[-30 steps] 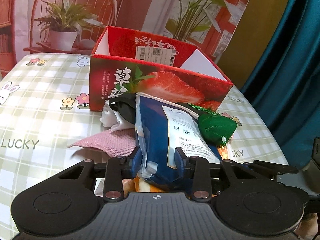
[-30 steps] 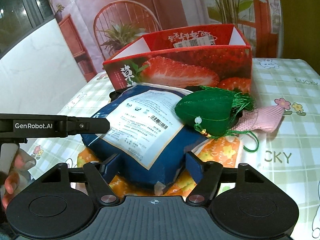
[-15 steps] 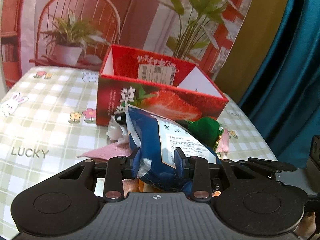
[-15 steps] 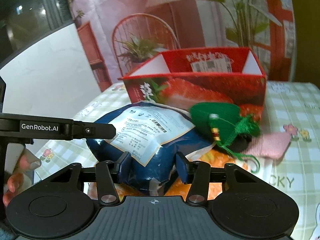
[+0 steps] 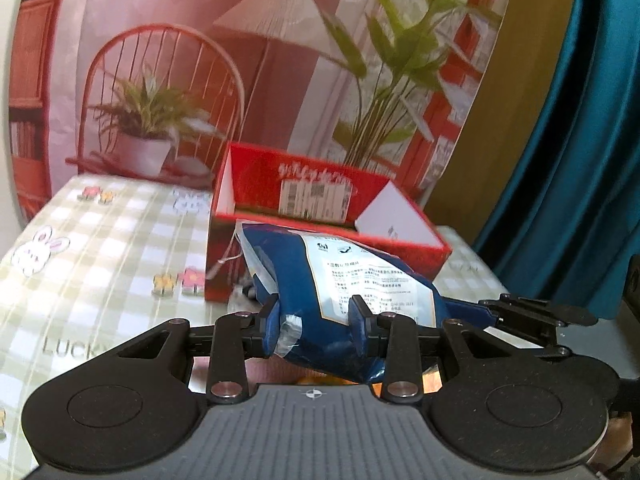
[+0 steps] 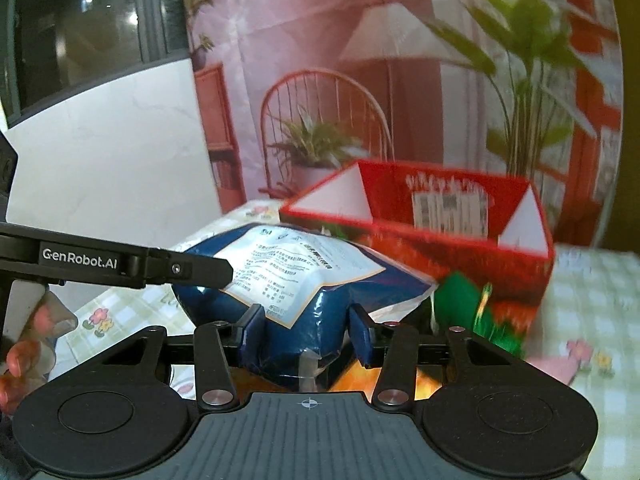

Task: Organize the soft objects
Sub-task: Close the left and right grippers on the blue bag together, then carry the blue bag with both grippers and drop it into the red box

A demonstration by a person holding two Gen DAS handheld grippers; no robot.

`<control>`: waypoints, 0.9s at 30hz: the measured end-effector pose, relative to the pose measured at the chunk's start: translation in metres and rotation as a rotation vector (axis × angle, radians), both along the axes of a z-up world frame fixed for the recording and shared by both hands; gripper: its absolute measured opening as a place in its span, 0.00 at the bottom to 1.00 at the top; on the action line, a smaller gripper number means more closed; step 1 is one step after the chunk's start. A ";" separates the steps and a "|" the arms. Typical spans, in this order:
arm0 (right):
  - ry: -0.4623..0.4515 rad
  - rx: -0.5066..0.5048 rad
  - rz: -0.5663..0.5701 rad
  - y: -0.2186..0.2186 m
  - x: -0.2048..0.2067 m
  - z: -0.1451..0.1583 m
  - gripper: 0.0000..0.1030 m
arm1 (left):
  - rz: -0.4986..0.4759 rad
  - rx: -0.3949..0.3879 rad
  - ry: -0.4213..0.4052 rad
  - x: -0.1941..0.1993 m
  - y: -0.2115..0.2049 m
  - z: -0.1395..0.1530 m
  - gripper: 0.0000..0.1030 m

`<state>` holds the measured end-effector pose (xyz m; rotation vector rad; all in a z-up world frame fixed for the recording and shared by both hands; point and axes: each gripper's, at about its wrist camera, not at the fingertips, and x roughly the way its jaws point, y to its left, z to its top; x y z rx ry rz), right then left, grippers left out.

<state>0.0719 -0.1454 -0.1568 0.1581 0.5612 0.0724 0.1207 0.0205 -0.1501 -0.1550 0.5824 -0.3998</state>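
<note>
Both the left tongs and the right tongs pinch the blue bag, held above the surface just before the red box, so the carrying step runs and next needs lifting over its rim.

1. Blue pouch, white printed label up, puffy, pinched at both ends between claw pads.
2. Red strawberry box, open top, just beyond claws.
3. Green pouch, right of right claw.
</note>
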 end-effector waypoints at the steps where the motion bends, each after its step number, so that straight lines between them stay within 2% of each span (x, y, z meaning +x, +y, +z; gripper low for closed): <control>1: -0.013 -0.012 0.002 0.001 0.002 0.004 0.41 | -0.004 0.001 -0.015 0.002 0.000 0.005 0.36; 7: -0.075 -0.078 0.019 -0.010 0.021 0.024 0.41 | -0.021 -0.008 -0.066 0.022 -0.006 0.022 0.36; 15: -0.113 -0.135 0.022 -0.041 0.062 0.036 0.41 | -0.057 -0.022 -0.039 0.085 -0.018 0.026 0.36; 22: -0.078 -0.102 0.001 -0.083 0.115 0.027 0.40 | -0.088 -0.014 -0.011 0.157 -0.024 0.011 0.37; 27: -0.023 -0.052 -0.016 -0.104 0.154 0.014 0.40 | -0.089 -0.001 0.026 0.188 -0.025 0.003 0.36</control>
